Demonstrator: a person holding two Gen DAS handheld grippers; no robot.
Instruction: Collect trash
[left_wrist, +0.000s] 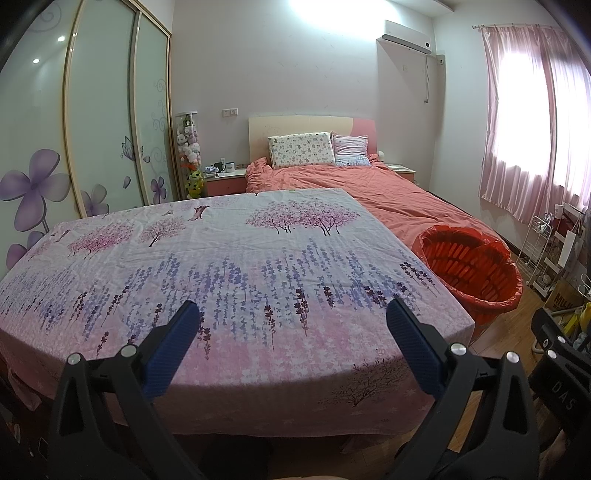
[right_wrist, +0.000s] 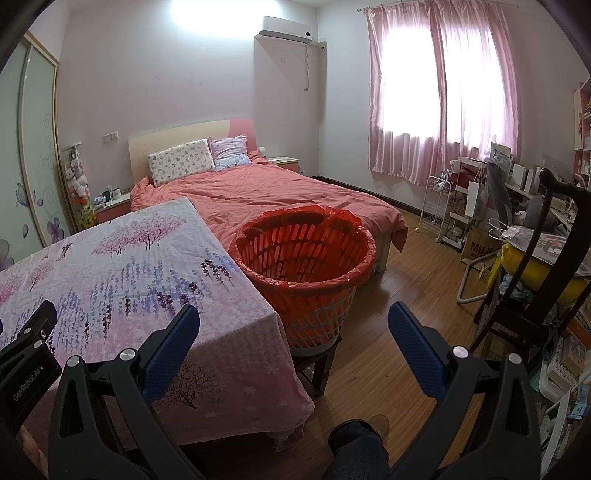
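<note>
Above the near edge of the floral-cloth table (left_wrist: 236, 258), left gripper (left_wrist: 291, 325) hangs with fingers spread wide, nothing between them. Right gripper (right_wrist: 293, 328) — same, gaping and unloaded — sits off the table's right corner. Red-lined basket (right_wrist: 306, 254) stands on a small stool (right_wrist: 317, 365), touching the table's right side — bed (right_wrist: 273, 195) behind it.
</note>
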